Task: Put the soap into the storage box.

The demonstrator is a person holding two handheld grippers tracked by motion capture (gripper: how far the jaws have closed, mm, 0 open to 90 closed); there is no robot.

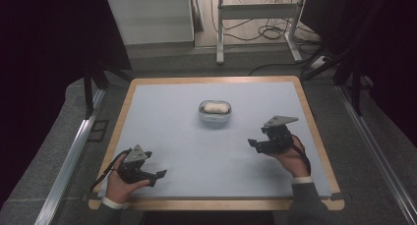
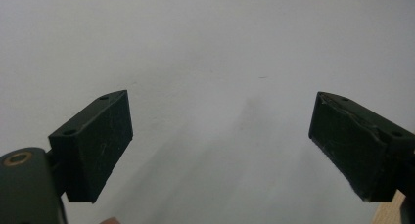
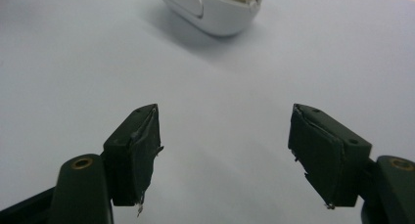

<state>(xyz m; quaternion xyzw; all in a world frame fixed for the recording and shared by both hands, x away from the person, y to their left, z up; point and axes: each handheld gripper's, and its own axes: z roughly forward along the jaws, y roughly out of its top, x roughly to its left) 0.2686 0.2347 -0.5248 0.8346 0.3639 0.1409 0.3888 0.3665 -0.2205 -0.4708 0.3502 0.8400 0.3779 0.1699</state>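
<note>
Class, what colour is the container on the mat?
The container is white; it shows best in the right gripper view.

A small, rounded, translucent plastic container (image 1: 215,112) with a whitish oval lump inside it sits upright, its top open, on the pale blue mat (image 1: 167,117), slightly beyond the mat's middle and well apart from its edges.
</note>
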